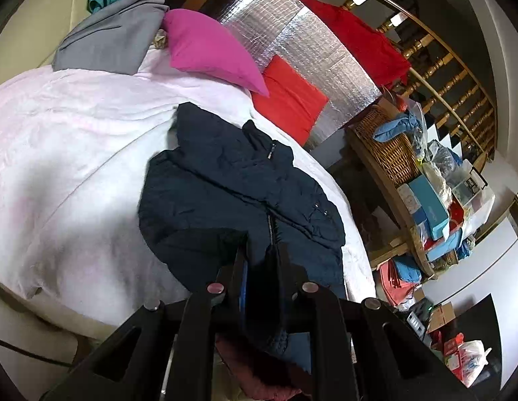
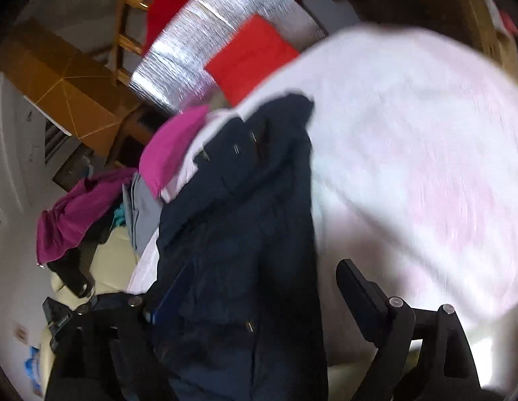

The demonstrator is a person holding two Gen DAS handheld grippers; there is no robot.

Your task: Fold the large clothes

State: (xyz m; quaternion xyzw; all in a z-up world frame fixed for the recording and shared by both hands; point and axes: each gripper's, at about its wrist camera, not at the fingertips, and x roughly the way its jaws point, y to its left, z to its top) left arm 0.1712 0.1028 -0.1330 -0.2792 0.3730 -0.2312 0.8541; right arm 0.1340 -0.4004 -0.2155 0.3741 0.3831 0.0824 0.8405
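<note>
Navy jacket [image 1: 232, 193] lies on the blanket [image 1: 75, 153]; left gripper [image 1: 262, 260] pinches its hem for folding, right gripper [image 2: 255, 294] gapes wide around it.

Bare blanket [image 1: 75, 140] left; pillows [image 1: 209, 50] behind

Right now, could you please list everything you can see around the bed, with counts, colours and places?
Jacket: one, navy, on the white blanket.
Blanket: one, white-pink, covering the bed.
Pillows: one magenta, one red, at the blanket's far edge.
Grey cloth: one, beside the magenta pillow.
Foil panel: one, silver, behind the pillows.
Red garment: one, draped over the wooden railing.
Wicker basket: one, brown, on the cluttered shelf.
Left gripper: black, shut on the jacket's near edge.
Right gripper: black, open, jacket between its fingers.
</note>
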